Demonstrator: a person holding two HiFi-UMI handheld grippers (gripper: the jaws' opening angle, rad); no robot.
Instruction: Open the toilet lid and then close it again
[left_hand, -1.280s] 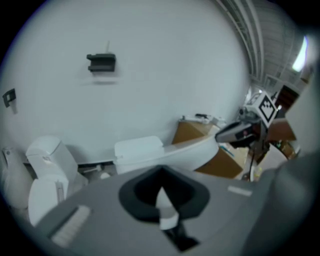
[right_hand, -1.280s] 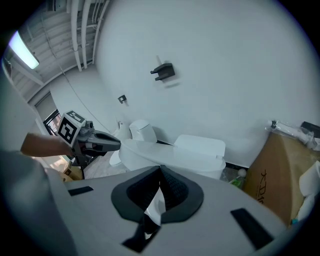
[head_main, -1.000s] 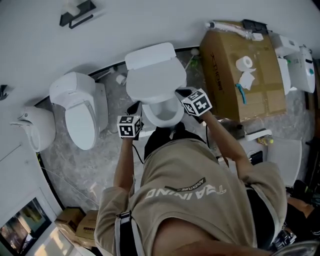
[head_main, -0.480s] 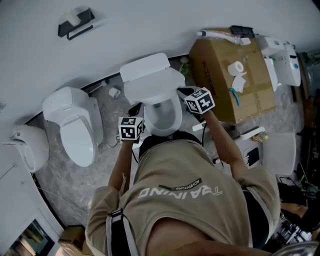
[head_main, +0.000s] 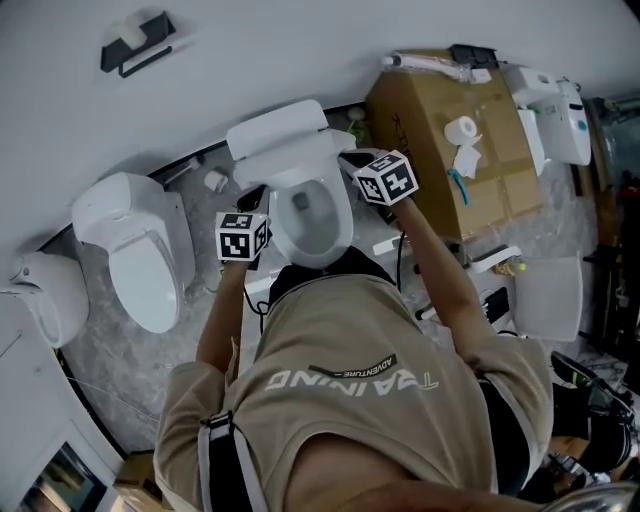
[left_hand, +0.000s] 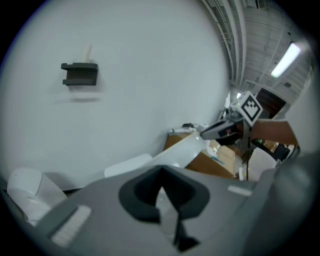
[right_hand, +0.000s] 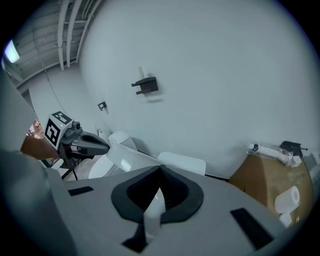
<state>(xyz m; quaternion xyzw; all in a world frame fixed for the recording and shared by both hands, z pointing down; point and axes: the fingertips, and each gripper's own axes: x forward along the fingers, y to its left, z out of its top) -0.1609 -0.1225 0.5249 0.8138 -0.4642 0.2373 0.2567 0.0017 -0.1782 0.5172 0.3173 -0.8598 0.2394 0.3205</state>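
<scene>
The white plastic toilet lid (head_main: 288, 162) has tipped further back from the white ceramic toilet bowl (head_main: 338, 232) than a second ago, baring most of the bowl's opening. By its tilt, the opening looks partly done. The left claw (left_hand: 167, 207) is pinched onto the lid's edge left of the bowl, and the right claw (right_hand: 151, 210) likewise on the bowl's right.

The toilet (head_main: 318, 225) stands against the wall (head_main: 300, 50); second toilet (head_main: 135, 255) left; box (head_main: 440, 140) right.

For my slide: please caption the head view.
Left hand-held gripper and right hand-held gripper hold the toilet lid partly raised.
</scene>
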